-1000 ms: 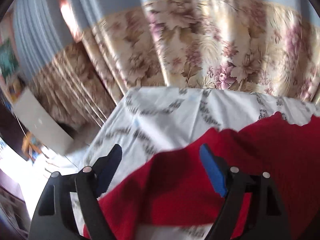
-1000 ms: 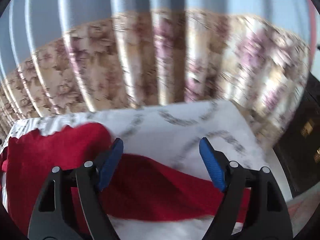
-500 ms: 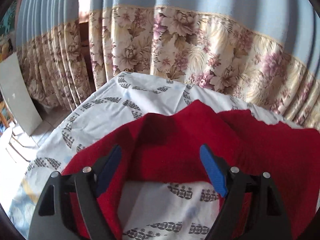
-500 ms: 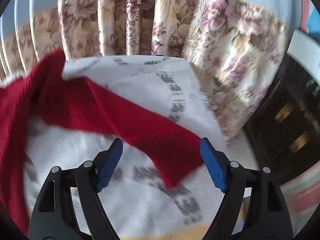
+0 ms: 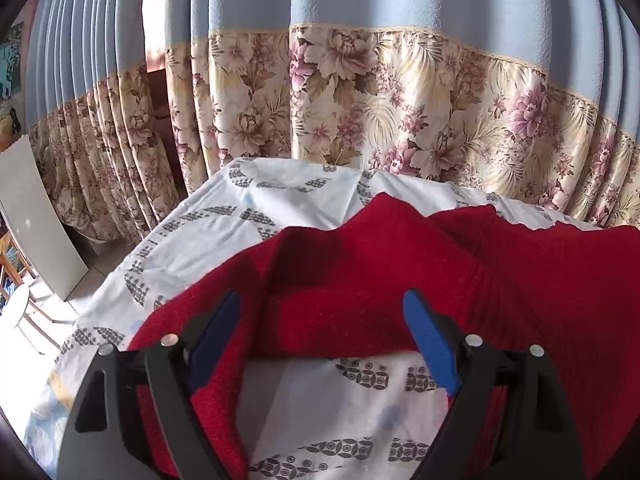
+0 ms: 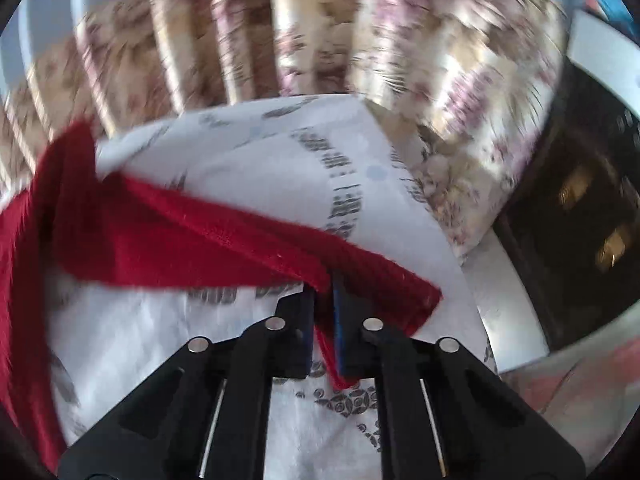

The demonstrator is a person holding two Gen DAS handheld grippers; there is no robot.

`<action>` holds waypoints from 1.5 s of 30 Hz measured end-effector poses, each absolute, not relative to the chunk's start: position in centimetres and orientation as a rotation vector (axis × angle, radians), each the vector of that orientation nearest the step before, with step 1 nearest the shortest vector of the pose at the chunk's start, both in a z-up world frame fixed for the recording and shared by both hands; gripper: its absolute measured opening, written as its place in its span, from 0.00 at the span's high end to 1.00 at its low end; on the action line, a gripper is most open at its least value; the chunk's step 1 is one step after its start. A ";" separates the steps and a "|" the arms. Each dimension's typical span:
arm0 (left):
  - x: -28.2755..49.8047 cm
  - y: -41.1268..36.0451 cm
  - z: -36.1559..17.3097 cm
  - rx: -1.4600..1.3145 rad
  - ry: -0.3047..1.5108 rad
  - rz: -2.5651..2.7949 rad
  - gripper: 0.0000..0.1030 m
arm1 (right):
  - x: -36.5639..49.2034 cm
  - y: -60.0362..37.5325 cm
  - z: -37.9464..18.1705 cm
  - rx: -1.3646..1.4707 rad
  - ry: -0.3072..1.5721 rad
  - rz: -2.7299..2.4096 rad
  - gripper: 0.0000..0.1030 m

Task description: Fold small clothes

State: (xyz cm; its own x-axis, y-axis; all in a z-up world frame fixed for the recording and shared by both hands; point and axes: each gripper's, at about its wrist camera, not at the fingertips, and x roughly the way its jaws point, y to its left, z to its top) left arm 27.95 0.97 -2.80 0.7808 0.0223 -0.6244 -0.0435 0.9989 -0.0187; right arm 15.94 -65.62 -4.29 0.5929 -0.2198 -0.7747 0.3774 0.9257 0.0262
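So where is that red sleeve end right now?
In the right wrist view, the red sleeve lies across the patterned cloth, its end pinched in the right gripper.

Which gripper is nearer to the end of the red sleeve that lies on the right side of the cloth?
Right. The right gripper is shut on the red sleeve close to its end. The left gripper is open over another part of the garment; that sleeve end is not in its view.

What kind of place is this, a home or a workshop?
Most likely a room in a home: floor-length floral curtains hang behind a table under a printed white cloth, with a red knitted garment spread on it.
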 end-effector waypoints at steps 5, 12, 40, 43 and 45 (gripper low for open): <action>28.0 1.0 -3.0 -0.042 0.688 0.024 0.18 | 14.8 -69.3 -0.5 0.562 0.755 -0.299 0.93; 28.1 1.4 -3.1 -0.064 0.706 0.023 0.18 | 11.9 -78.0 5.4 0.713 0.587 -0.553 0.93; 28.2 2.0 -2.9 -0.105 0.726 0.010 0.18 | 32.1 -36.6 -0.4 0.681 0.940 0.297 0.81; 28.4 1.6 -3.3 -0.089 0.739 0.006 0.18 | 32.3 -33.8 -1.3 0.598 0.986 0.285 0.80; 28.3 1.1 -3.4 -0.078 0.745 -0.004 0.18 | 31.8 -33.6 -1.2 0.543 0.986 0.271 0.68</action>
